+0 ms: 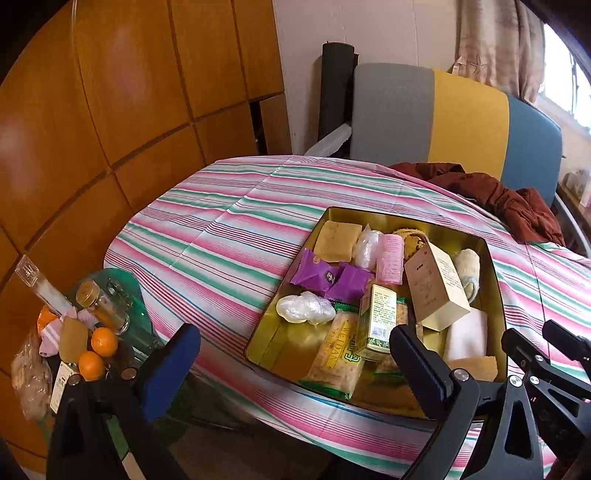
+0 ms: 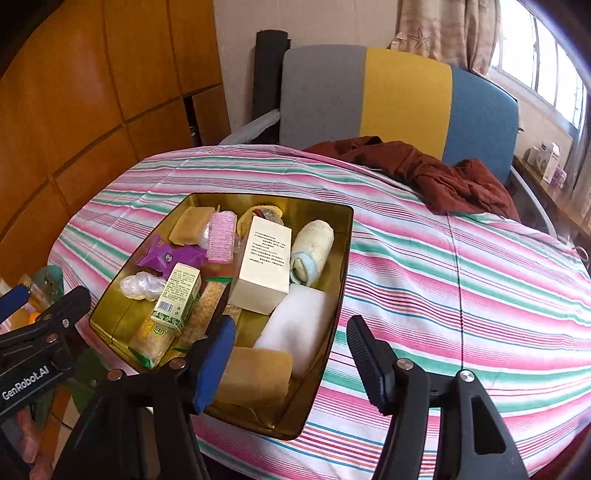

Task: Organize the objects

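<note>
The right hand-held gripper (image 2: 291, 354), jaws spread and empty, hovers nearest the tin's (image 2: 334, 295) near corner, probably above the tan packet (image 2: 255, 376).

Left wrist view: looks forward and down past the left tongs (image 1: 295, 354) from the tabletop's (image 1: 229, 229) near left edge, close to the tin (image 1: 495, 280).
Right wrist view: looks forward and down past the right tongs (image 2: 291, 354) from the near edge, right of the tin (image 2: 343, 251), closer.
Facing: both toward the chair (image 1: 461, 118) and curtain (image 2: 443, 33).
Shared: tin, striped tabletop (image 2: 461, 266), chair (image 2: 402, 99), red cloth (image 1: 509, 206).
</note>
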